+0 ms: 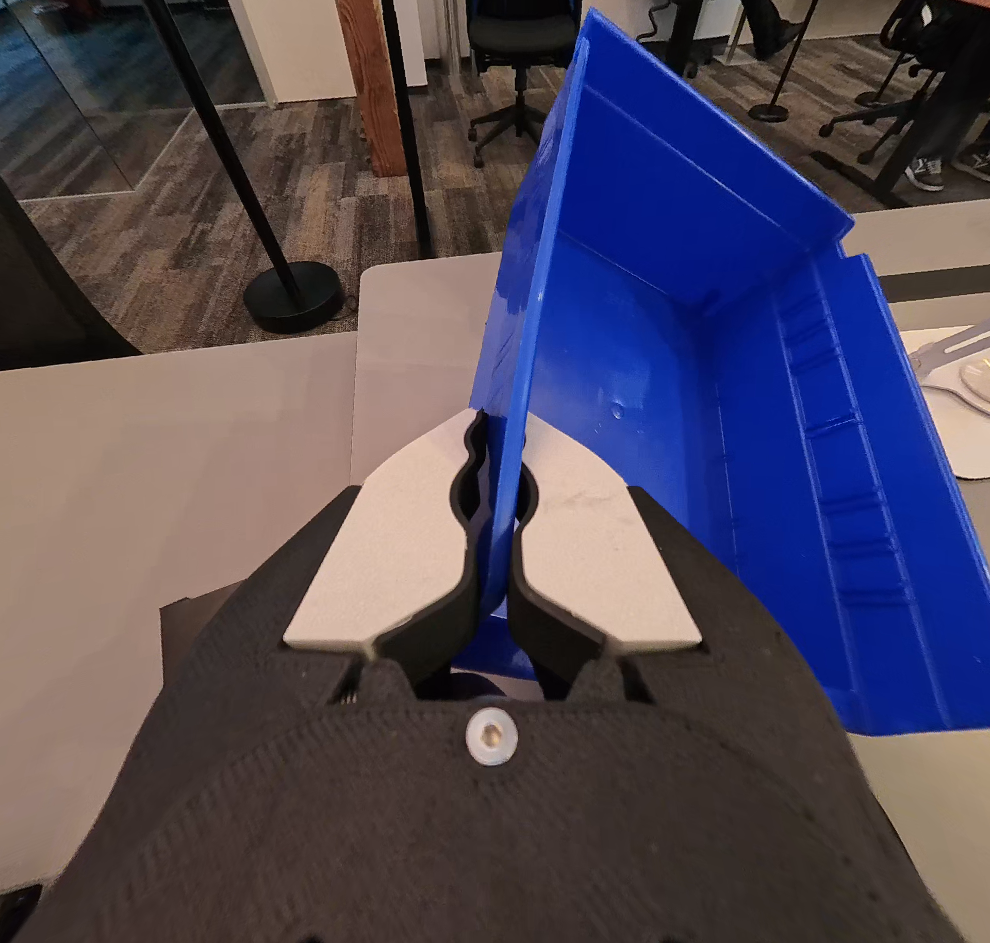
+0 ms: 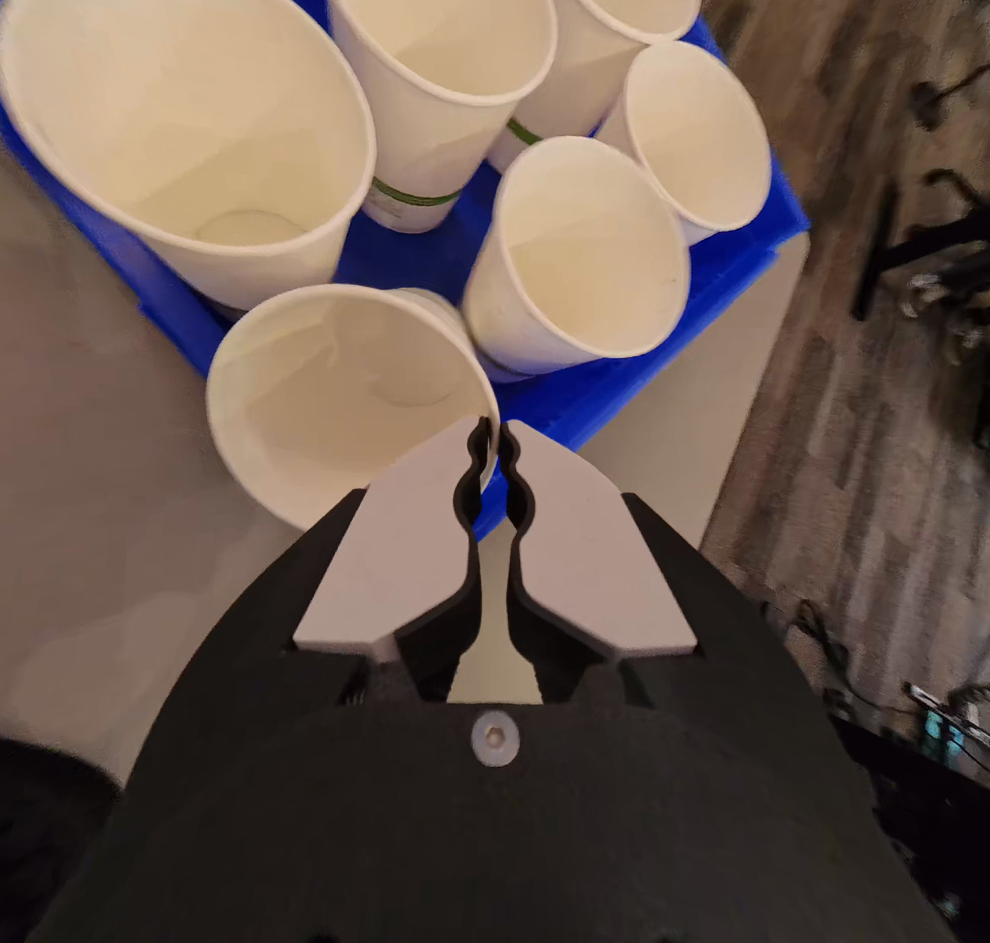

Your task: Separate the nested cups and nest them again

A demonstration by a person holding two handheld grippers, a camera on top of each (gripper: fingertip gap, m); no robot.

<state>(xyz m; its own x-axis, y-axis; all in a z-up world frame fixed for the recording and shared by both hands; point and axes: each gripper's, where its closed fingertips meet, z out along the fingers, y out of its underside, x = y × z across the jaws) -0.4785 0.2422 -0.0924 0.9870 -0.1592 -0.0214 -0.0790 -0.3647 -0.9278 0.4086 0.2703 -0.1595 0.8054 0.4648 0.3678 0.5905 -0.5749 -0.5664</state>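
Paper cup looks light and crushable, so rim pinches suit it: right gripper clamps its rim, left gripper grips the blue bin wall.

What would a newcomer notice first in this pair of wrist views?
In the left wrist view, the left gripper is clamped on the thin side wall of a tilted, empty blue bin over a grey table. In the right wrist view, the right gripper pinches the rim of a white paper cup in front of five more cups standing in a blue tray.
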